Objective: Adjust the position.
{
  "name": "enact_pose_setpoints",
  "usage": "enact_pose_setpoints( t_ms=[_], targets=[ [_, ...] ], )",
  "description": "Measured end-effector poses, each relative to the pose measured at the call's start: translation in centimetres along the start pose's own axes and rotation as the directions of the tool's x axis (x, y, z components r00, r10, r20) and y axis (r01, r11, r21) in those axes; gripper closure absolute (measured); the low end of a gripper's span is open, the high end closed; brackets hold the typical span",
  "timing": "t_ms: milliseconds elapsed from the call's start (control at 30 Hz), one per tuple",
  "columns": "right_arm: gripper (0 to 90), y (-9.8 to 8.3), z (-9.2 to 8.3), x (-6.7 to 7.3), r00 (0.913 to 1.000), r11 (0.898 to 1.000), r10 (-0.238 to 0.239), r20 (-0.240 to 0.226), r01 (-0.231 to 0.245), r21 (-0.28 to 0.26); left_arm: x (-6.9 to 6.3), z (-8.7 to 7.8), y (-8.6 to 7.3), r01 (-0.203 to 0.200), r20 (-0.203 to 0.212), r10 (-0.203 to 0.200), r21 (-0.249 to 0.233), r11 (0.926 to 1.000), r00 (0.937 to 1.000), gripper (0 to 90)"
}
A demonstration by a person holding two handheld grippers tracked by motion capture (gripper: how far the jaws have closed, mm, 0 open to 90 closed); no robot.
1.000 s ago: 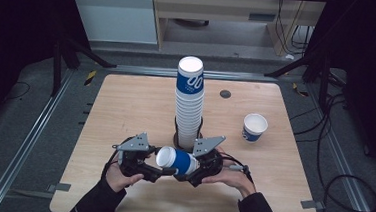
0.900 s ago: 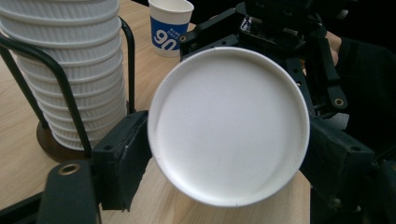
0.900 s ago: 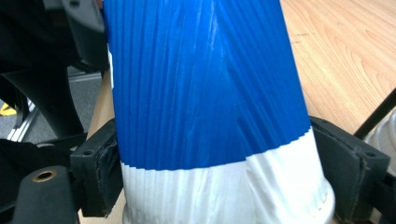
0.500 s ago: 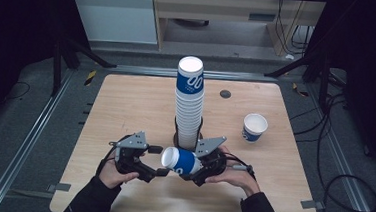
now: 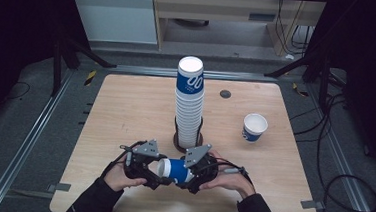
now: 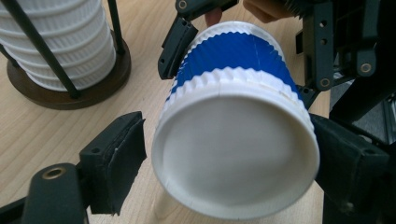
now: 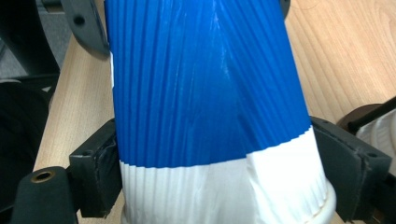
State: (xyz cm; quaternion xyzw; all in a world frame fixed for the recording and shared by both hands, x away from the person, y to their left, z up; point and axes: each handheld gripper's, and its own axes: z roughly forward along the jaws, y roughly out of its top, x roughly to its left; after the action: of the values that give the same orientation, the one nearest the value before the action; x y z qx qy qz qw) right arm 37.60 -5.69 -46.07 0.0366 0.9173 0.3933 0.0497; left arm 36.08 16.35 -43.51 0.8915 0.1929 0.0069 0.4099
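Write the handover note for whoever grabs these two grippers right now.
Right gripper: shut on the blue cup, held on its side near the table's front edge.
Left gripper: open, jaws either side of the cup's closed end; one pad looks close to it, the other clear.
Cup stack: upright in its holder mid-table.
Single cup: upright to the right.
Done: one cup set out.
Left, probably: close the left gripper, finish whatever this cup needs.

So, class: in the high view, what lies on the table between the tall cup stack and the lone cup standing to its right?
Nothing: between the cup stack and the lone cup the high view shows bare wooden table.
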Motion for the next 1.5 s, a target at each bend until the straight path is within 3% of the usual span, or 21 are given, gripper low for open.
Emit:
enact_pose_setpoints(
  t_ms=[133, 433, 700, 767, 933, 1100, 1333, 1500],
  targets=[
    [14.5, 0.0, 0.2, 0.1, 0.9999, 1.0, -0.01, 0.003, 0.01, 0.008, -0.1, 0.2, -0.1, -0.002, 0.025, 0.002, 0.004, 1.0, 0.9997, 24.7],
    [12.3, 0.0, 0.2, 0.1, 1.0, 1.0, 0.006, -0.007, -0.006, 0.01, -0.1, 0.0, 0.0, -0.009, 0.028, 0.009, -0.006, 0.9999, 0.9996, 25.7],
    [7.4, 0.1, -1.7, -0.7, 0.9983, 0.995, 0.055, 0.015, -0.054, -0.084, 0.7, -1.5, -0.2, 0.016, 0.001, -0.015, -0.083, 0.9964, 0.9999, 25.7],
    [7.1, -0.2, -2.7, -1.2, 0.9962, 0.988, 0.085, 0.02, -0.082, -0.13, 1.2, -2.4, -0.4, 0.03, -0.015, -0.032, -0.131, 0.991, 0.9994, 25.7],
    [7.0, -0.6, -4.0, -1.8, 0.9905, 0.97, 0.137, 0.017, -0.13, -0.204, 1.7, -3.6, -0.6, 0.042, 0.008, -0.041, -0.241, 0.9697, 0.9991, 25.7],
    [7.3, -0.9, -4.6, -2.1, 0.9858, 0.946, 0.165, -0.028, -0.166, -0.278, 1.3, -4.0, -0.4, 0.026, 0.013, -0.023, -0.292, 0.956, 0.9996, 25.7],
    [7.5, -0.7, -4.2, -1.8, 0.986, 0.941, 0.15, -0.074, -0.165, -0.295, 0.6, -3.2, -0.1, 0.013, 0.048, 0.001, -0.288, 0.9575, 0.9988, 25.7],
    [7.9, -0.6, -3.7, -1.6, 0.9855, 0.944, 0.131, -0.107, -0.157, -0.289, 0.3, -2.6, 0.0, 0.007, 0.084, 0.017, -0.278, 0.9604, 0.9963, 25.7]
  ],
)
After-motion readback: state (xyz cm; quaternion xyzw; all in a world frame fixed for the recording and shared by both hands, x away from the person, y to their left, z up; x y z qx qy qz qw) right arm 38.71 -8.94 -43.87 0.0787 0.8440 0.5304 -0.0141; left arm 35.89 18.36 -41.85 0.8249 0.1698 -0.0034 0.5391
